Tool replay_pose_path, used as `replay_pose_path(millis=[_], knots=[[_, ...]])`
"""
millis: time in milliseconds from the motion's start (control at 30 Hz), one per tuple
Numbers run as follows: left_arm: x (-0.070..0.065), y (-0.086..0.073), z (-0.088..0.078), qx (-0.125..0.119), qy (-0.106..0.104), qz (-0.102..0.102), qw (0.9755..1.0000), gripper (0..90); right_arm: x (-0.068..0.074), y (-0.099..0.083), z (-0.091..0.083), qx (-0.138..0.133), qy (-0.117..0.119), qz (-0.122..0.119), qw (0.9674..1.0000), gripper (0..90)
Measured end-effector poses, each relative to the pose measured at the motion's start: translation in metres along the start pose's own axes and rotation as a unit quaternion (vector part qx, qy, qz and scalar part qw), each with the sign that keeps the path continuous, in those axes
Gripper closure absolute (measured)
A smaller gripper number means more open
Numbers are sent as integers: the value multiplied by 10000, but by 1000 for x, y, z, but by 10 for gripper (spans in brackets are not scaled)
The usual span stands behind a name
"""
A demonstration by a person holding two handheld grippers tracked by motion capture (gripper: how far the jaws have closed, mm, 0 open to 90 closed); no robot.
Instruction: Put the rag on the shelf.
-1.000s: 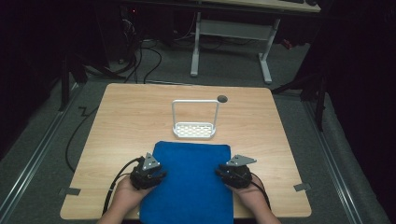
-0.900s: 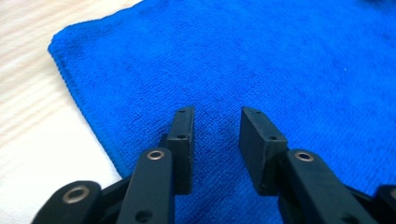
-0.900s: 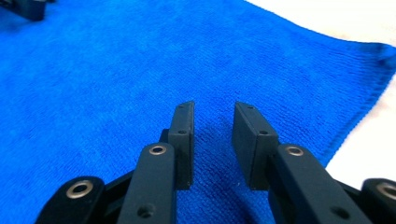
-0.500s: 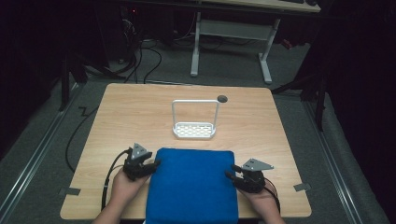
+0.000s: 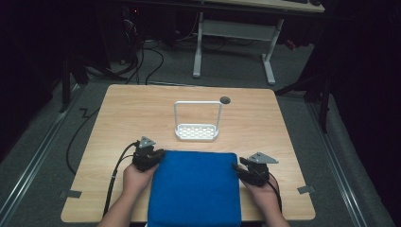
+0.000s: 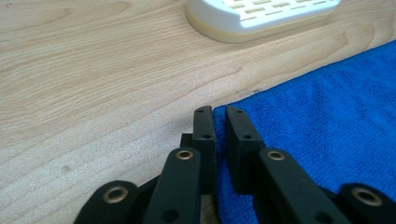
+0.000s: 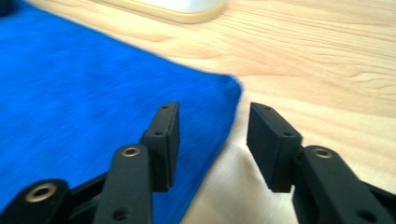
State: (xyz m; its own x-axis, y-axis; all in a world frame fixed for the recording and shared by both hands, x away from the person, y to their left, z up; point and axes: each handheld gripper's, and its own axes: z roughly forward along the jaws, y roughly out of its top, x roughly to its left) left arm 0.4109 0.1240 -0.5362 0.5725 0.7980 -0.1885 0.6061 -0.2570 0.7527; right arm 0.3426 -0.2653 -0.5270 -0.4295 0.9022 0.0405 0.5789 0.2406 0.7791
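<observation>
- Left gripper point(image 6: 219, 116), low at the blue towel's point(image 5: 194, 189) far-left corner, has its jaws pinched on the towel's edge.
- Right gripper point(image 7: 212, 126), at the far-right corner, has jaws spread astride the edge.
- The white rack point(image 5: 197, 131), mid-table point(image 5: 265, 118), looks empty.
- The towel's near end overhangs the table's near edge, cut off.
</observation>
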Motion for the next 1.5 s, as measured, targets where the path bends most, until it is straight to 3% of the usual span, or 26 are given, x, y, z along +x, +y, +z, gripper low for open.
replay_pose_path(millis=[167, 300, 367, 433, 467, 533, 633, 767, 900, 967, 1067, 1133, 1167, 1200, 1433, 1467, 1500], knots=[[-2, 0, 0, 5, 18, 76, 10000, 834, -5, 13, 17, 347, -57, 264, 9990, 537], [0, 0, -1, 17, -30, 29, 10000, 848, -9, 29, 31, 607, -164, 265, 9977, 702], [1, -1, -1, 29, -98, 42, 9999, 864, -11, 34, 33, 748, -103, 324, 9966, 724], [1, -1, -1, 34, -103, 54, 9999, 867, -10, 35, 33, 758, -121, 307, 9966, 732], [0, -1, -1, 33, -100, 53, 9999, 867, -6, 30, 32, 648, -179, 156, 9976, 732], [1, -1, -1, 30, -119, 32, 9999, 866, -2, 24, 29, 510, -151, 79, 9986, 723], [1, -1, -1, 30, -139, 2, 9999, 867, 2, 22, 27, 533, -121, -79, 9985, 716], [-1, -1, -1, 28, -63, 78, 9999, 872, 4, 21, 26, 508, -63, -151, 9986, 851], [-2, -2, -4, -121, -24, 115, 9999, 879, 5, 22, 27, 474, -2, -164, 9987, 876], [-1, -5, -16, -553, -84, 45, 9984, 880, 5, 23, 24, 303, 77, -139, 9994, 877], [-4, -3, -30, -857, -27, 185, 9961, 880, 5, 28, 14, -66, 147, -46, 9999, 877], [-8, 0, -46, -1224, 8, 269, 9921, 879, 6, 33, 6, -288, 167, -16, 9994, 877], [-8, 0, -46, -1224, 8, 269, 9921, 879, 6, 33, 6, -288, 167, -16, 9994, 877], [-12, 4, -59, -1495, 13, 290, 9883, 878, 7, 37, -3, -506, 199, -19, 9985, 877], [-28, 15, -94, -2179, -8, 462, 9749, 878, 19, 51, -34, -1198, 193, -115, 9925, 877], [-30, 16, -97, -2245, -12, 488, 9732, 878, 20, 53, -39, -1303, 192, -173, 9911, 877], [-30, 16, -97, -2245, -12, 488, 9732, 878, 22, 54, -43, -1376, 184, -185, 9901, 877]])
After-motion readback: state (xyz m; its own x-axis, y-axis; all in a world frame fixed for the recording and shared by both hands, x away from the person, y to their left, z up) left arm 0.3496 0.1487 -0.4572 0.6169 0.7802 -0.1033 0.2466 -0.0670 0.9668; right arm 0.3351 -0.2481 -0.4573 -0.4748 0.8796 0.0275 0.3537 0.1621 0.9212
